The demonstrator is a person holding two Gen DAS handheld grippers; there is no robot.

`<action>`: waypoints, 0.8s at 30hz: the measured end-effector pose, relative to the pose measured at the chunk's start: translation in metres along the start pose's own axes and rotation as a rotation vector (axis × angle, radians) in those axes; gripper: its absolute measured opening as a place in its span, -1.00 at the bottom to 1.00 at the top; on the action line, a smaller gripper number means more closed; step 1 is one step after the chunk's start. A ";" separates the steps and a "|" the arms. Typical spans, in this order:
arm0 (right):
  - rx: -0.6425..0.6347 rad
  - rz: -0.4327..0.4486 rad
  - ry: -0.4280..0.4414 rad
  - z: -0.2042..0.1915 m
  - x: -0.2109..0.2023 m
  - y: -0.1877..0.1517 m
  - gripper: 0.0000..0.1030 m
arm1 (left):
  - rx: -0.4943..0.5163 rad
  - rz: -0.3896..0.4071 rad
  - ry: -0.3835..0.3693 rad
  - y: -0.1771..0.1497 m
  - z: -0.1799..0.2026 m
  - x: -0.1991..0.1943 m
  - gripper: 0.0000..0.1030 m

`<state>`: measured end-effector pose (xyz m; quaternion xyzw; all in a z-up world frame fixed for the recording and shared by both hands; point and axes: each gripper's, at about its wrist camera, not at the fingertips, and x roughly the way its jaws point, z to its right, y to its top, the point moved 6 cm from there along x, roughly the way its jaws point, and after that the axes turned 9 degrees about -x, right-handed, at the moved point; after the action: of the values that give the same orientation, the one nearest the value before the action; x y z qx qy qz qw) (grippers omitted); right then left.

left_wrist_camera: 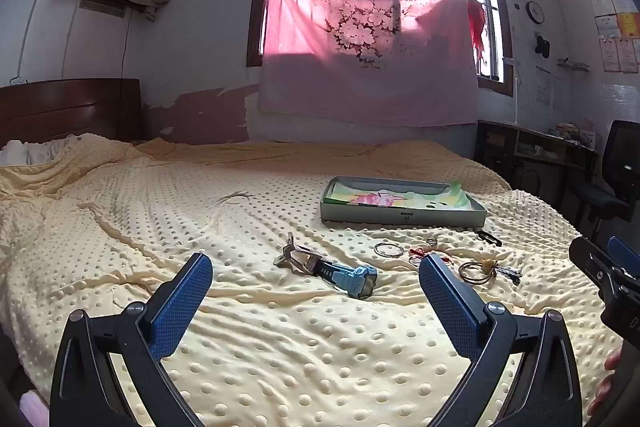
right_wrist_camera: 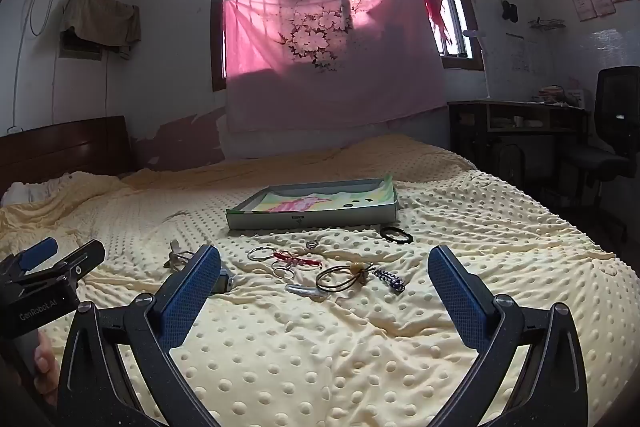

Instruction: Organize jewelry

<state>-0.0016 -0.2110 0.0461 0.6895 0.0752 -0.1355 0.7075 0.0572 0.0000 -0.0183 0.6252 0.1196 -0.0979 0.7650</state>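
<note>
A: Jaws, both grippers: spread as wide as they go, nothing between them, nothing touched. Left gripper [left_wrist_camera: 316, 277] and right gripper [right_wrist_camera: 325, 269] hover above the bed [left_wrist_camera: 160, 219], tilted slightly down.

B: Layout, largest first?

A: Bed, covered in a dotted yellow blanket. Tray [right_wrist_camera: 312, 217] with a printed liner sits further back, apparently without jewelry in it. Watch [left_wrist_camera: 344, 277] in blue lies nearest the left gripper. Then the loose pieces in front of the tray: black band [right_wrist_camera: 396, 234], hair tie [right_wrist_camera: 340, 277], bangle [right_wrist_camera: 260, 253], red cord [right_wrist_camera: 298, 259], small rings [right_wrist_camera: 285, 271].

B: Risks?

A: Judgement only. Blanket is soft and bumpy, so closing on a thin ring could catch fabric or push the ring into a fold. Red cord, small rings and bangle lie touching or overlapping; lifting one may drag its neighbours. Grippers are close side by side, so both reaching into the cluster could make them collide.
</note>
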 end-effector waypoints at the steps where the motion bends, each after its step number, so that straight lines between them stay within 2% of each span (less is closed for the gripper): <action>1: -0.004 -0.002 -0.001 0.000 0.000 0.000 0.98 | 0.000 0.000 0.000 0.000 0.000 0.000 1.00; 24: -0.001 0.000 -0.003 0.001 -0.002 0.001 0.98 | -0.002 -0.001 -0.001 0.000 0.000 0.000 1.00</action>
<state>-0.0032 -0.2113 0.0472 0.6891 0.0745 -0.1365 0.7078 0.0570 -0.0002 -0.0182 0.6242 0.1197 -0.0984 0.7657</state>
